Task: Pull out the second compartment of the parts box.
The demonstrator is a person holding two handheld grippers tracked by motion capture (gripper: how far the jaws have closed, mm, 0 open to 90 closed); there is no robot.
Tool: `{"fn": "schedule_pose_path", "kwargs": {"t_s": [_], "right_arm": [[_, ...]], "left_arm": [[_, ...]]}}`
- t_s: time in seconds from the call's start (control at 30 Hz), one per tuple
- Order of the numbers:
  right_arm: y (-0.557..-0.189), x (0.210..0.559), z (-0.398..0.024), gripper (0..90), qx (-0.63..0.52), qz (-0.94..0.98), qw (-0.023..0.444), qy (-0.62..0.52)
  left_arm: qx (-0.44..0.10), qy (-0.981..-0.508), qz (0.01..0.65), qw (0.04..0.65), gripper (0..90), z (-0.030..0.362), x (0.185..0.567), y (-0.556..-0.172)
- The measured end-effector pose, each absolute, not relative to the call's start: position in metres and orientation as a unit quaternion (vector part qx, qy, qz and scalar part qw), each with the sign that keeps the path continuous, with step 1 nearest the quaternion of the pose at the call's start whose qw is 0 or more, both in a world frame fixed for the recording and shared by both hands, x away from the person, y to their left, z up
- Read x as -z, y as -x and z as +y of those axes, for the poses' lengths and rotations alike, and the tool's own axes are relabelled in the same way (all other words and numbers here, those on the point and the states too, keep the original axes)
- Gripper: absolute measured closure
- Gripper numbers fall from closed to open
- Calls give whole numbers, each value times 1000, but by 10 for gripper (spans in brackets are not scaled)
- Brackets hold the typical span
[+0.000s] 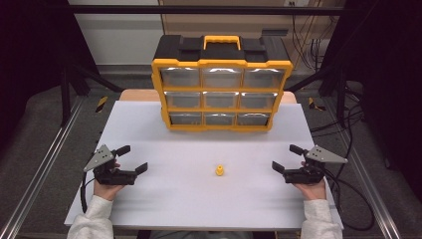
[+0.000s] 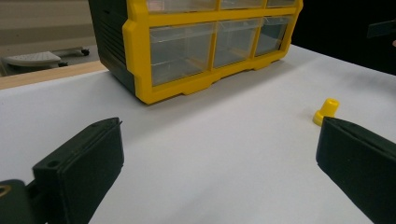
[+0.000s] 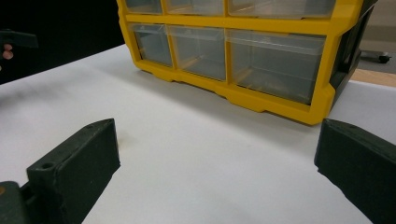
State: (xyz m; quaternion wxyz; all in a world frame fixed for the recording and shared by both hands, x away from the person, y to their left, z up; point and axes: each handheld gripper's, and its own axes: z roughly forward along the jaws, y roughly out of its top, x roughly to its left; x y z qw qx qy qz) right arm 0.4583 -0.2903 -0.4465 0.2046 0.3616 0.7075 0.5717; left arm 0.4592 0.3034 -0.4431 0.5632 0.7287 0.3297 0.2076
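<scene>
A small yellow peg-like piece (image 1: 219,171) stands on the white table (image 1: 199,199) midway between the two hands; in the left gripper view the same piece (image 2: 326,110) shows beside the right-hand jaw. Behind it stands a yellow and black organizer (image 1: 222,89) with clear drawers, all pushed in, whose front (image 2: 205,51) fills the top of the left gripper view and also the right gripper view (image 3: 243,51). My left gripper (image 1: 132,158) rests open at the table's left. My right gripper (image 1: 287,157) rests open at the table's right. Nothing lies between either pair of jaws.
A black frame and metal rails (image 1: 45,164) run along both sides of the table. Cables (image 1: 348,144) hang at the right. A wooden strip (image 2: 46,74) edges the table's far side behind the organizer.
</scene>
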Motion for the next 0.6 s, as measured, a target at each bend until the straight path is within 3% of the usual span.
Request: {"fn": "schedule_pose_path", "kwargs": {"t_s": [0.6], "right_arm": [[-459,448,-288,5,-568,715,200,-356]], "left_arm": [[-209,-736,321,558,3,294,436,-462]]}}
